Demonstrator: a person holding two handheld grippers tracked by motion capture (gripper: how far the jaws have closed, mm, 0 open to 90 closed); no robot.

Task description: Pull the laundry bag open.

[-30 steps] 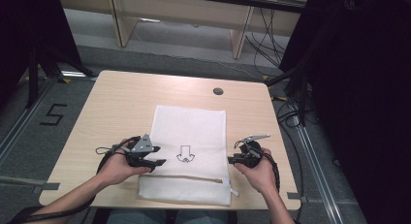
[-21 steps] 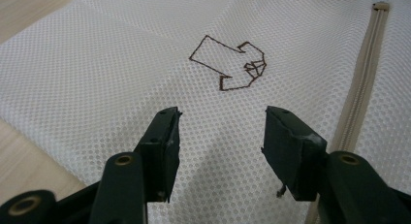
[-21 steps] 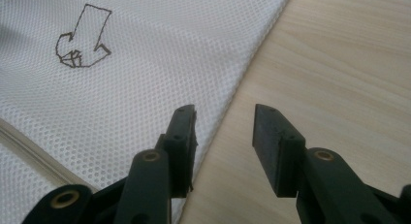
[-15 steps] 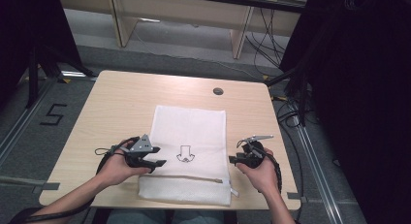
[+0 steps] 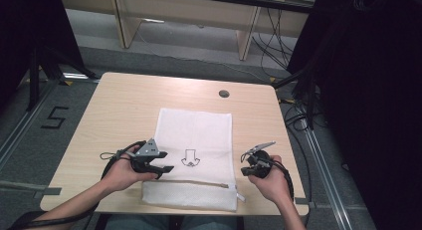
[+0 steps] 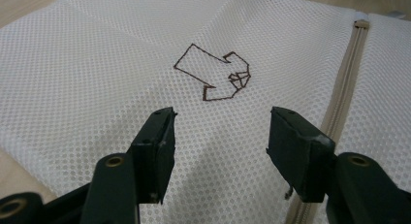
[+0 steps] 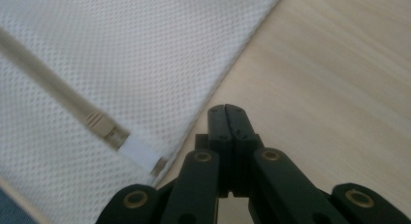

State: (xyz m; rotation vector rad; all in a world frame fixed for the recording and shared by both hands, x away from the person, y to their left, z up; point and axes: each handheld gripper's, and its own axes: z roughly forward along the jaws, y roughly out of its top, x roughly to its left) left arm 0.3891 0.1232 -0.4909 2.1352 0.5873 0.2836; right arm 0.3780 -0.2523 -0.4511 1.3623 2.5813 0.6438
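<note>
High view: I am looking down on a light wooden table [image 5: 114, 110] with a white mesh laundry bag [image 5: 196, 130] lying flat near the front edge, a little right of the table's middle. A small brown arrow emblem [image 5: 189, 158] is stitched on the bag, and a beige zipper [image 5: 199, 181] is running across it close to the near end. I am holding the left gripper [image 5: 164, 163] at the bag's left edge, its tips reaching over the mesh just beside the emblem. The right gripper [image 5: 244, 168] is sitting in my other hand just off the bag's right edge, over bare wood.

In the left gripper view, the two black jaws are standing wide apart above the mesh laundry bag [image 6: 97, 54], having just been opening, with nothing pinched between them. The arrow emblem [image 6: 213, 73] is lying just beyond the gap, and the zipper [image 6: 346, 88] is running past the right-hand jaw.

In the right gripper view, the jaws are pressing tight together, having just been closing, and gripping nothing. They are pointing at bare table [image 7: 339, 69], just beside the bag's edge. The zipper pull [image 7: 104, 127] with its white tab is lying on the mesh close to the jaw tips.
</note>
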